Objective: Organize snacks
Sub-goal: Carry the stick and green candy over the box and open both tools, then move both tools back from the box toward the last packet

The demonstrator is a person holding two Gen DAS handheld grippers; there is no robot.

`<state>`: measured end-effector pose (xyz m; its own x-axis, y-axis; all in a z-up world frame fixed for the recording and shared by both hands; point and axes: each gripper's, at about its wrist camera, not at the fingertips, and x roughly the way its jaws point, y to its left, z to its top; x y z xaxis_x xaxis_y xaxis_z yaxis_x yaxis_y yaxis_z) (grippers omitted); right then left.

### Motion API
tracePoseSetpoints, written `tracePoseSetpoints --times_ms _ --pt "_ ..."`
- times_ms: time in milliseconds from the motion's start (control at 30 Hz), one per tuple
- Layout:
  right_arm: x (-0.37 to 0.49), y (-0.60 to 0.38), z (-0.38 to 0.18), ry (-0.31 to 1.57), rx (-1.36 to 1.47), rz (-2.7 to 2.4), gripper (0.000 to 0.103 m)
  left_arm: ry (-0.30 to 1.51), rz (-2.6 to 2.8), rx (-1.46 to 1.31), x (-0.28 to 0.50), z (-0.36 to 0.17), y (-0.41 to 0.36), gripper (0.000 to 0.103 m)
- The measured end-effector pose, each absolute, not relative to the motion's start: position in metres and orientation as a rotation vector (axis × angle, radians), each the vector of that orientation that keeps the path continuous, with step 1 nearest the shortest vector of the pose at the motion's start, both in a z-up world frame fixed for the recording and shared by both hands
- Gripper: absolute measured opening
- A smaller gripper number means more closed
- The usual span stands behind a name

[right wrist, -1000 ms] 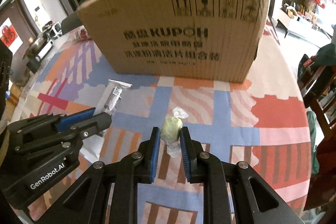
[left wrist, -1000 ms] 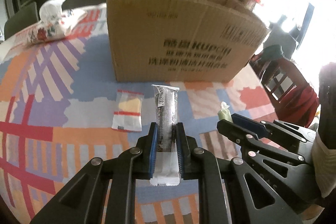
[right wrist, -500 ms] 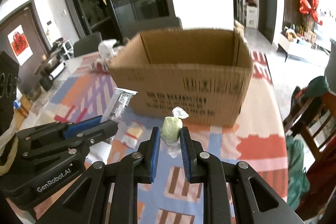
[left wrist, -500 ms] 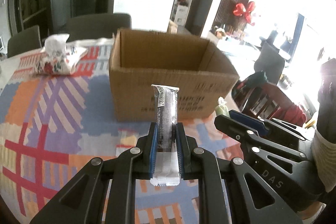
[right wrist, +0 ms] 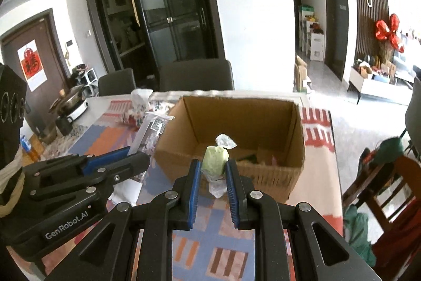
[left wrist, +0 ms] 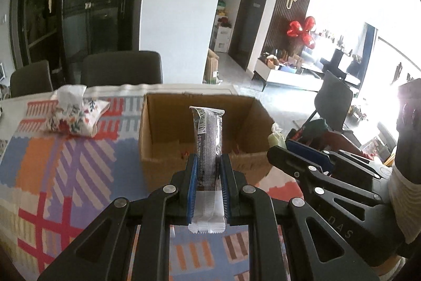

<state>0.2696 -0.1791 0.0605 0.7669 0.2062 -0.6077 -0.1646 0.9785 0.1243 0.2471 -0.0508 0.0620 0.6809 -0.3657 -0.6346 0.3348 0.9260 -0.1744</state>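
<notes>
Height is what has changed: a second ago both cameras faced the box's printed side from low over the table, and now they look over its rim, with both snacks off the cloth. That probably puts the carry stage nearly done, with the drop into the box (left wrist: 168, 128) next.

Left gripper (left wrist: 208, 186) is closed almost fully on a long wrapped bar (left wrist: 209, 138), clamped near its lower end so most of the wrapper stands up past the fingertips, in front of the box opening. Right gripper (right wrist: 213, 173) is likewise nearly closed, pinching a small green sweet (right wrist: 214, 162) in clear wrap, its twisted end poking up. Each gripper shows at the edge of the other's view, so they hang side by side.

Some packets already seem to lie inside the box, though they are too dim to name. A tissue pack (left wrist: 75, 115) sits on the table (left wrist: 52, 165) left of the box.
</notes>
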Motion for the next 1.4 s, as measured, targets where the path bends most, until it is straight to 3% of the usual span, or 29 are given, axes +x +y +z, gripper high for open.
tracePoseSetpoints --times_ms 633,667,700,800,867,1400 --pt "0.348 -0.2 0.071 0.713 0.069 0.176 0.021 0.806 -0.34 -0.021 0.335 0.061 -0.071 0.018" --pt "0.352 -0.202 0.07 0.719 0.072 0.167 0.021 0.811 -0.321 -0.015 0.338 0.06 -0.072 0.02" --pt "0.355 -0.203 0.068 0.721 0.074 0.155 0.022 0.808 -0.291 0.0 0.341 0.059 -0.073 0.028" --pt "0.362 -0.207 0.063 0.745 0.08 0.124 0.045 0.802 -0.259 0.012 0.338 0.058 -0.07 0.038" --pt "0.358 -0.208 0.06 0.742 0.079 0.114 0.045 0.806 -0.256 0.012 0.333 0.057 -0.067 0.043" --pt "0.307 -0.184 0.052 0.713 0.048 0.095 0.071 0.759 -0.234 0.071 0.274 0.043 -0.035 0.051"
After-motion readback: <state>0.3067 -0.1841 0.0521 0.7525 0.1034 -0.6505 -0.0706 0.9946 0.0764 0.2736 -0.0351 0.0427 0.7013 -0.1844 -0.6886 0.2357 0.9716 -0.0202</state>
